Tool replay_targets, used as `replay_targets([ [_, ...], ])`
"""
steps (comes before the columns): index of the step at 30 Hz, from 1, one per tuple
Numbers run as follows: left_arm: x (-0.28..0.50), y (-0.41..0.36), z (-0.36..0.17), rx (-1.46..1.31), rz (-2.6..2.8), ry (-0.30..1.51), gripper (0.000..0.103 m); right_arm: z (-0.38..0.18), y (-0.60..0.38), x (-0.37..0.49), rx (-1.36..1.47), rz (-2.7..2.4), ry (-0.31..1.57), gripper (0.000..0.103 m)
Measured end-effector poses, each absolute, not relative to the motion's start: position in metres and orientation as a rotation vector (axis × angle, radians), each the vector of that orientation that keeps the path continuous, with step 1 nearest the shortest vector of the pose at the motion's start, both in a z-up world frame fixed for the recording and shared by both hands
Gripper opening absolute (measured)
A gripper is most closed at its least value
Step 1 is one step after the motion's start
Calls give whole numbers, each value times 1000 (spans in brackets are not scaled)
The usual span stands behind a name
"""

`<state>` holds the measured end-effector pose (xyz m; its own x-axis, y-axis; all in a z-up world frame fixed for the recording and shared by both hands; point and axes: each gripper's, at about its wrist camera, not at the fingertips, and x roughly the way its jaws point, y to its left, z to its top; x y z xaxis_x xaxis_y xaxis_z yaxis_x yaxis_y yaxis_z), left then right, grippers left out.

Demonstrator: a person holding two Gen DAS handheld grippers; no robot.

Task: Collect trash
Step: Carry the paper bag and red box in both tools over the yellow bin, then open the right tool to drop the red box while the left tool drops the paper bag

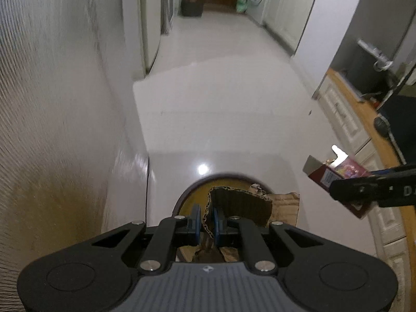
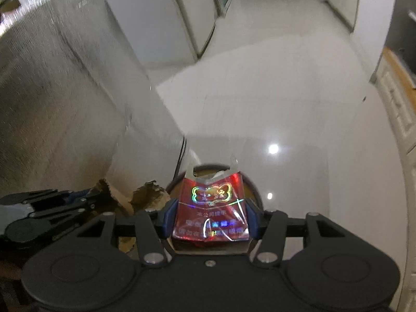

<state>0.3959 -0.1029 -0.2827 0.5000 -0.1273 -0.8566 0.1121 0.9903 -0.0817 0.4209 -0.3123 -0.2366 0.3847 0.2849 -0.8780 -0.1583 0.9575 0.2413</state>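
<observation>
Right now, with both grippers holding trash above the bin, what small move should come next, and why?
Probably open the jaws: the left gripper pinches cardboard and the right gripper clamps a red pack, both seemingly over the round bin.

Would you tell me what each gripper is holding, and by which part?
The left gripper pinches a torn cardboard piece by its edge; the right gripper clamps a red cigarette pack across its sides.
</observation>
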Motion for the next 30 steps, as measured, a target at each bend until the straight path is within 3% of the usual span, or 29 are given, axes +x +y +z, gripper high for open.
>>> replay_targets([
  [15, 424, -94, -379, -13, -52, 1248, 11, -321, -280, 462, 11, 334, 1321, 54],
  [22, 442, -105, -392, 20, -52, 1253, 12, -350, -280, 477, -42, 331, 1364, 54],
  [26, 449, -110, -393, 50, -71, 1238, 15, -357, -285, 483, -46, 327, 1375, 54],
  [30, 450, -114, -400, 81, -66, 1258, 30, -363, -288, 487, -38, 339, 1378, 54],
])
